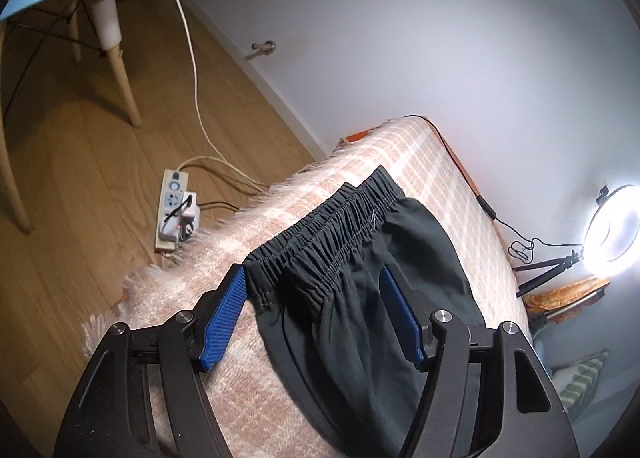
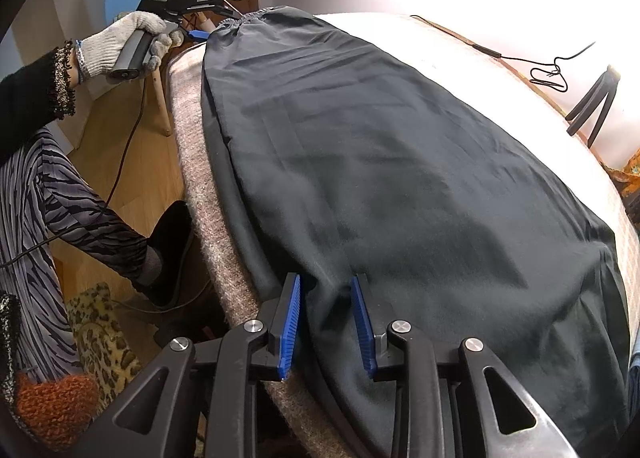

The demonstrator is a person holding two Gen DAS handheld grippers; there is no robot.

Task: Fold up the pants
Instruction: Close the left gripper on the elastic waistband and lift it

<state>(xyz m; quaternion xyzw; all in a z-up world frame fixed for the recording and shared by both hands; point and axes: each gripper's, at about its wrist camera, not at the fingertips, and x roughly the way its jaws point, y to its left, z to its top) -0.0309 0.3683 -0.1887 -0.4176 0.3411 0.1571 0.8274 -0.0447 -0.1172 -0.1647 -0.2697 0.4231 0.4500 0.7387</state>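
Dark pants (image 1: 352, 338) lie flat on a pink checked blanket (image 1: 420, 162) over a bed. Their elastic waistband (image 1: 332, 218) is at the bed's near corner. My left gripper (image 1: 312, 272) is open and straddles the waistband's end, its blue pads clear of the cloth. In the right wrist view the pants (image 2: 400, 178) stretch away to the waistband (image 2: 248, 16), where a gloved hand (image 2: 128, 42) holds the left gripper (image 2: 198, 34). My right gripper (image 2: 326, 280) stands over the pants' near edge, narrowly open. Cloth lies between its pads (image 2: 290, 322), which do not pinch it.
A power strip (image 1: 172, 214) with cables lies on the wooden floor by the bed. A blue chair (image 1: 116, 70) stands beyond. A lit ring light (image 1: 612, 230) on a tripod (image 2: 596, 106) stands behind the bed. The person's leg (image 2: 72, 210) and dark slipper (image 2: 172, 250) are beside the bed edge.
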